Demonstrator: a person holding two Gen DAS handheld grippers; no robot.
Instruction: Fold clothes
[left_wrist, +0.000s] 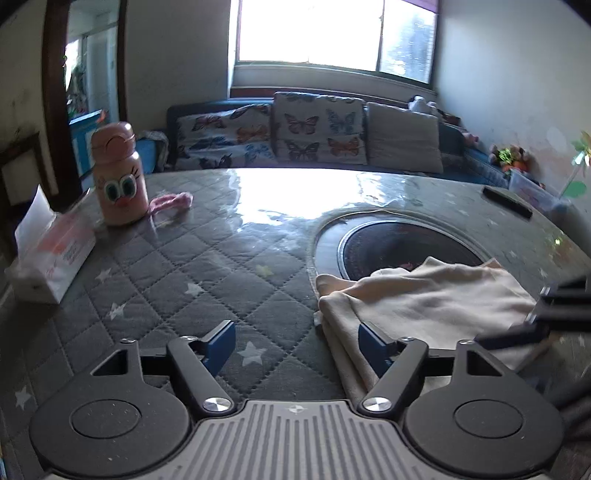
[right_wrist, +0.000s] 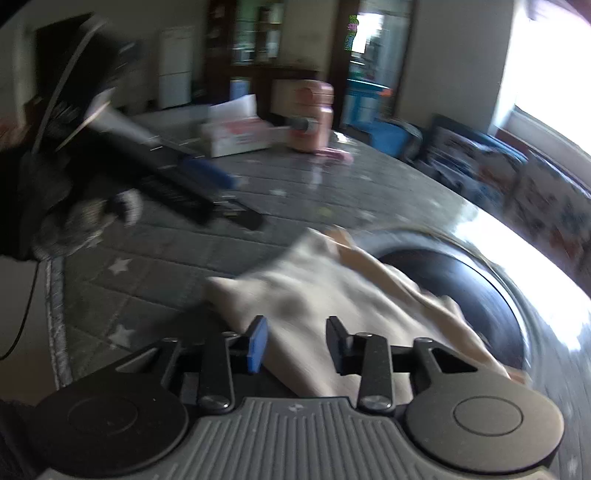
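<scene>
**Both grippers off the cloth: check the fold before the next one**

The big round table under its grey quilted, star-printed cover takes up most of the room from where I stand, with a dark round well ringed in metal sunk into it. The cream, soft-looking folded cloth lies partly over the near edge of that well, at about four o'clock from the table's middle in the left wrist view. It looks doubled over, with layered edges showing on its left side.

The left gripper has its jaws spread wide with nothing between them; its right blue pad sits over the cloth's left edge without pinching it. The right gripper stands partly open above the cloth, empty too; that view is badly smeared.

My guess is a fold has been laid and let go. To do this well, lift both tools straight clear so no pad drags a layer, then square the edges; the part sagging into the well could slip in.

At ten o'clock stand a pink cartoon-faced bottle and a white tissue box
</scene>
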